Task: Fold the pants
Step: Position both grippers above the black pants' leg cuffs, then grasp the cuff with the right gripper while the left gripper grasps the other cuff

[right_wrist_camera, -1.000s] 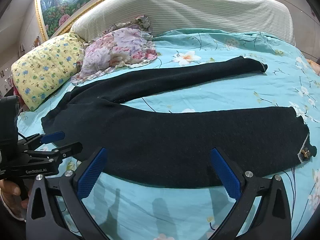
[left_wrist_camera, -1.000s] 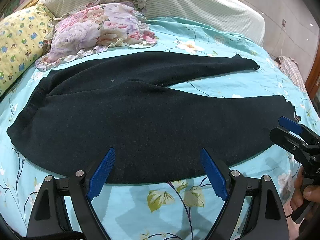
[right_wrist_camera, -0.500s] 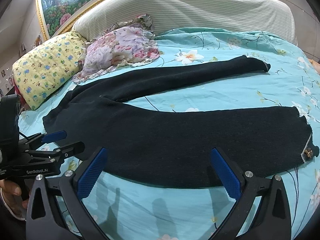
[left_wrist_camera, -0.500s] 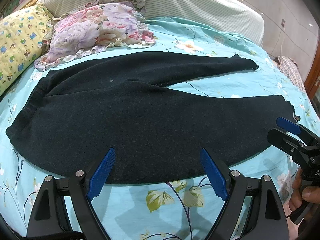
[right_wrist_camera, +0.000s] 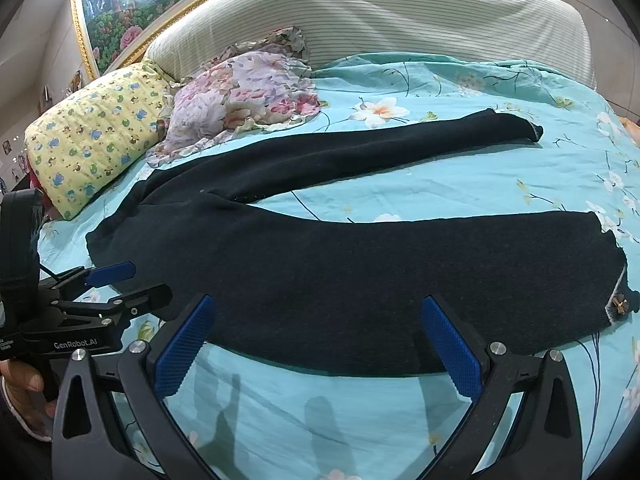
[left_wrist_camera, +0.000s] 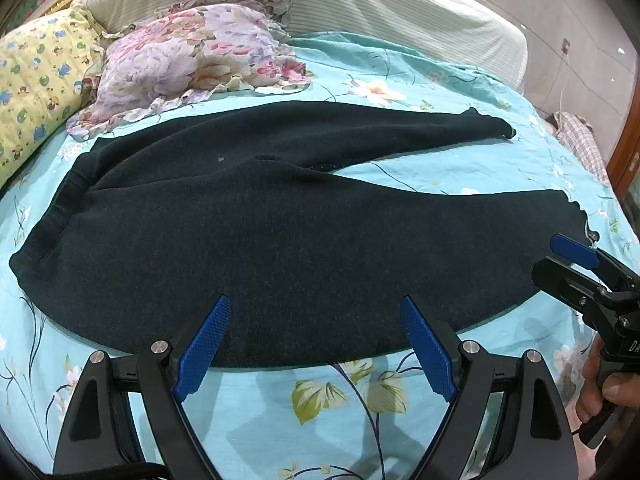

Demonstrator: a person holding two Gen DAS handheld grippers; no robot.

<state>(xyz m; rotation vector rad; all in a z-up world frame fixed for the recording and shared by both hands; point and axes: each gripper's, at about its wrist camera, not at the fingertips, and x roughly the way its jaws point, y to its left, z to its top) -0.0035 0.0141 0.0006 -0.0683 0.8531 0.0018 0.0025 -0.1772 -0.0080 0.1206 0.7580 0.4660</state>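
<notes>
Black pants (left_wrist_camera: pixel 300 232) lie flat on the teal flowered bedsheet (left_wrist_camera: pixel 460 168), waistband to the left and both legs spread apart to the right. My left gripper (left_wrist_camera: pixel 314 312) hovers open over the near edge of the seat and thigh, holding nothing. In the right wrist view the pants (right_wrist_camera: pixel 360 264) show a small flower ornament at the near leg's hem. My right gripper (right_wrist_camera: pixel 316 308) is open over the near leg's lower edge. Each gripper also shows in the other's view: the right gripper (left_wrist_camera: pixel 545 256) near the hem, the left gripper (right_wrist_camera: pixel 152 279) near the waistband.
A flowered pillow (left_wrist_camera: pixel 192 52) and a yellow patterned pillow (left_wrist_camera: pixel 32 88) lie beyond the waistband. A striped padded headboard (right_wrist_camera: pixel 400 20) backs the bed. A plaid cloth (left_wrist_camera: pixel 580 140) sits off the bed's right edge. A hand (left_wrist_camera: pixel 608 392) holds the right gripper's handle.
Both grippers have crept slightly forward toward the pants' near edge, still open. The pants have not moved.
</notes>
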